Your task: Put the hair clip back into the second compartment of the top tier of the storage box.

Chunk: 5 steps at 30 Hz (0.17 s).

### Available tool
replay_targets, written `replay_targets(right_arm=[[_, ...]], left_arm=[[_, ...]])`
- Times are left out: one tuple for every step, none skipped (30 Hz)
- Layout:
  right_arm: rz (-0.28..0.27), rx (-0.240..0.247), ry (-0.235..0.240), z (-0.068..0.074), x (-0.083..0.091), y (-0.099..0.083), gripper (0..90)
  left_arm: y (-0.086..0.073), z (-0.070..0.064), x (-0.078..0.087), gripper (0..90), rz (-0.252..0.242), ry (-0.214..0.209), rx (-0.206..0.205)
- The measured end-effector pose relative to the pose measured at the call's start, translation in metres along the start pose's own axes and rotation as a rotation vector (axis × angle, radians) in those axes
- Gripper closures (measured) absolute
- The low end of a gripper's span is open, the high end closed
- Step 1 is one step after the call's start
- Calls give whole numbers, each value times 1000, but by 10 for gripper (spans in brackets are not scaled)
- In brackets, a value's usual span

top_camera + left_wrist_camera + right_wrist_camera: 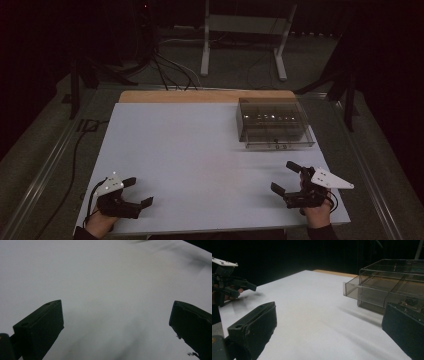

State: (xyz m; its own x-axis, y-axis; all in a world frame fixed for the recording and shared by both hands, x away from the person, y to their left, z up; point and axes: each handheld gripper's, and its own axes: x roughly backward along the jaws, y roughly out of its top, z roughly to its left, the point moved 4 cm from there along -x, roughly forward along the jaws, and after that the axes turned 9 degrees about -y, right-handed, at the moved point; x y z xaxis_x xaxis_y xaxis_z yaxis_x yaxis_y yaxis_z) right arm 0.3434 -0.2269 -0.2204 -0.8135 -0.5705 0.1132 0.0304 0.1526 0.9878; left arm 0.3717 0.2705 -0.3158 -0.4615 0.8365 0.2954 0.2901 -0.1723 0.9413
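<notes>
Okay, left gripper (139, 192) and right gripper (286, 177) both spread, empty, low over the table (190, 150); box (274, 123) far right, drawer probably ajar.

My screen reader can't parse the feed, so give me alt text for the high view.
Two hand-held grippers rest at the near edge of a white table, the left gripper and right gripper both with jaws open and empty. A clear plastic drawer box sits at the far right.

White board (200, 160) lies on wooden table (200, 95). Behind table: black cables (170, 70) on floor, white metal stand (245, 35) farther back.
</notes>
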Motion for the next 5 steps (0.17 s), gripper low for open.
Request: replay_targets(right_arm=[[1, -1, -1, 0, 0, 0, 0], [2, -2, -2, 0, 0, 0, 0], [2, -1, -2, 0, 0, 0, 0], [2, -2, -2, 0, 0, 0, 0], [3, -1, -3, 0, 0, 0, 0]], left_arm=[[0, 0, 0, 4, -1, -2, 0], [0, 0, 0, 4, 0, -2, -1], [-1, 0, -1, 4, 0, -4, 1], [-1, 0, -1, 4, 2, -4, -1], [-1, 0, -1, 4, 2, -5, -2]])
